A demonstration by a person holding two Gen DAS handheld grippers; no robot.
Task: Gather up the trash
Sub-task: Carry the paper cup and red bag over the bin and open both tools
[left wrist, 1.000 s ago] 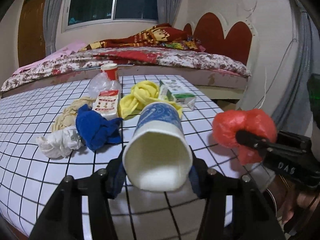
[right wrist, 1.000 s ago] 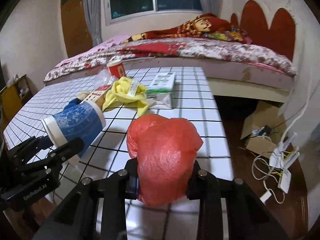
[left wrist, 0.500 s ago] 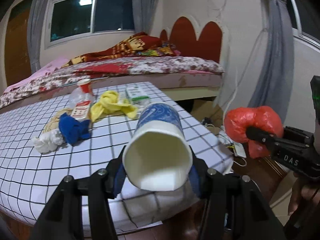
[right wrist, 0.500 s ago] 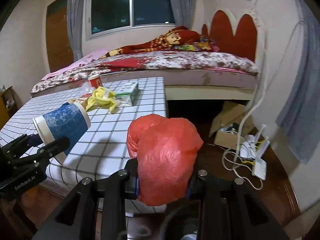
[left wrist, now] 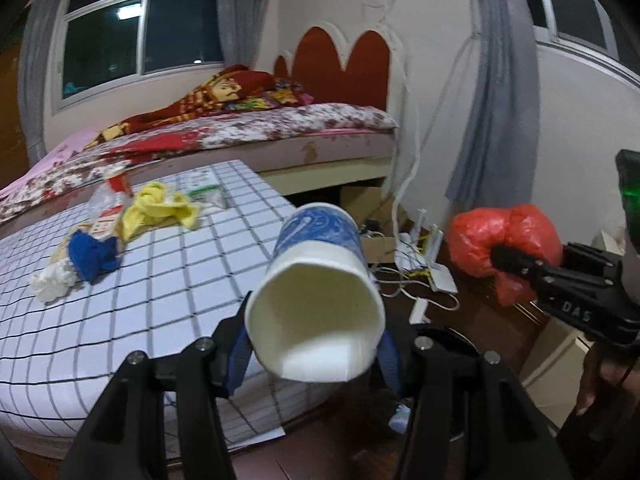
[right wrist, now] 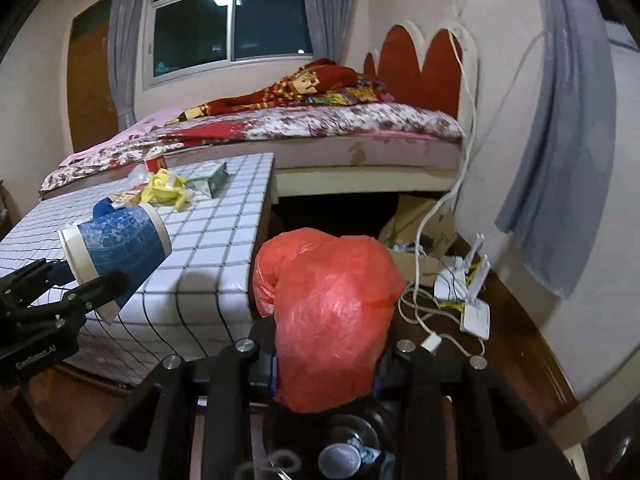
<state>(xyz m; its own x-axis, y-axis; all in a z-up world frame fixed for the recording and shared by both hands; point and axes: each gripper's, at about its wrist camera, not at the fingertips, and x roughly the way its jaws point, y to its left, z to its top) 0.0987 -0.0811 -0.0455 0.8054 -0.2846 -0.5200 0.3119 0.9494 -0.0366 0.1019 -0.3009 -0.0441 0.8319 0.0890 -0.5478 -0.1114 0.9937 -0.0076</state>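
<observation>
Paper cup (left wrist: 320,304) clamped in left gripper (left wrist: 316,364), red plastic bag (right wrist: 324,320) in right gripper (right wrist: 324,372) (bin below): cup rim could be crushed, dropped.

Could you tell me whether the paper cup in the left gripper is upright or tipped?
Tipped: the paper cup lies sideways in the left gripper, mouth facing the camera.

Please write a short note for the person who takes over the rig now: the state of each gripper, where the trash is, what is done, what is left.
Left gripper: shut on the blue paper cup, held past the table's edge.
Right gripper: shut on the red plastic bag, over the floor, above what looks like a bin with trash in it.
Done: cup and bag lifted off the table.
Left: drop both, then fetch the yellow cloth, blue cloth, white wad, green carton and bottle on the table.
</observation>
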